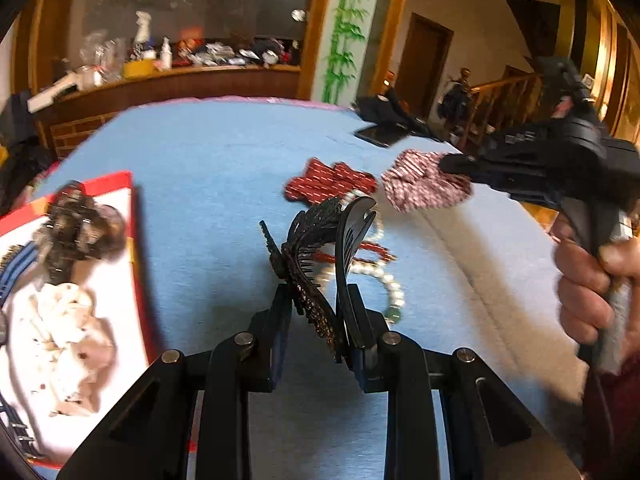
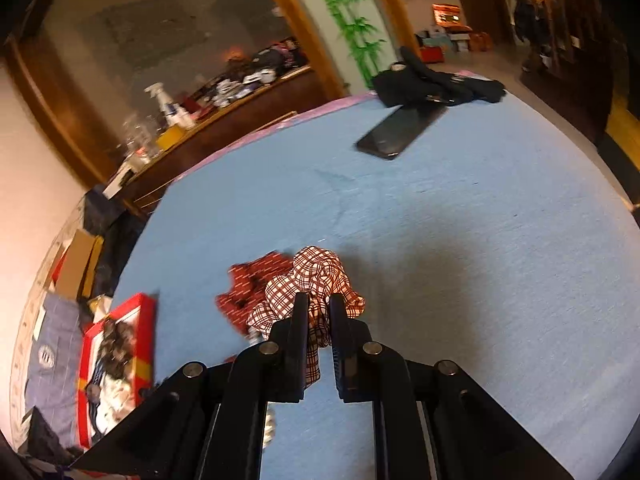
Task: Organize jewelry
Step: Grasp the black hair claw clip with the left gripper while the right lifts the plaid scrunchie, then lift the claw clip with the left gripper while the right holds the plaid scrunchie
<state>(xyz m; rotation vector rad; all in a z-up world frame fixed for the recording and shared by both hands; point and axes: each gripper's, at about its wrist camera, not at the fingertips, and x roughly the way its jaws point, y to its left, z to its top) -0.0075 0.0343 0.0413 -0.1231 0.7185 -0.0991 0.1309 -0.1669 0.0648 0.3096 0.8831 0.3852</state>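
Left wrist view. The left gripper (image 1: 320, 300) had its fingers drawn narrow onto a black hair clip (image 1: 320, 256), a butterfly-shaped claw with comb teeth, which stood upright between the pads above the blue tablecloth (image 1: 208, 184). Behind the clip lay a white pearl bracelet (image 1: 390, 286) and a red bead bracelet (image 1: 370, 250), close together on the cloth. Farther back rested a dark red scrunchie (image 1: 332, 182) with pale dashes. At the left edge sat a red-rimmed box (image 1: 134, 240) with a white floor; it held a brown hair claw (image 1: 78, 228), a cream scrunchie (image 1: 68, 336) and a blue item that was partly out of frame. At the right, a hand (image 1: 592, 284) gripped the handle of the right gripper (image 1: 450, 166), whose tip pinched a checked scrunchie (image 1: 424, 184) clear of the cloth. A phone (image 1: 380, 134) and a black garment (image 1: 390, 110) lay at the far side of the table.

Right wrist view. The right gripper (image 2: 318, 306) showed its fingers nearly together, clamped on the red-and-white checked scrunchie (image 2: 316, 276), part of which hung down between them. Just beside it to the left lay the dark red scrunchie (image 2: 250, 280) on the blue tablecloth (image 2: 460, 240). The red-rimmed box (image 2: 140, 308) stood near the table's left edge, its contents blurred. The phone (image 2: 400, 130) lay at the far side, touching the black garment (image 2: 432, 78).
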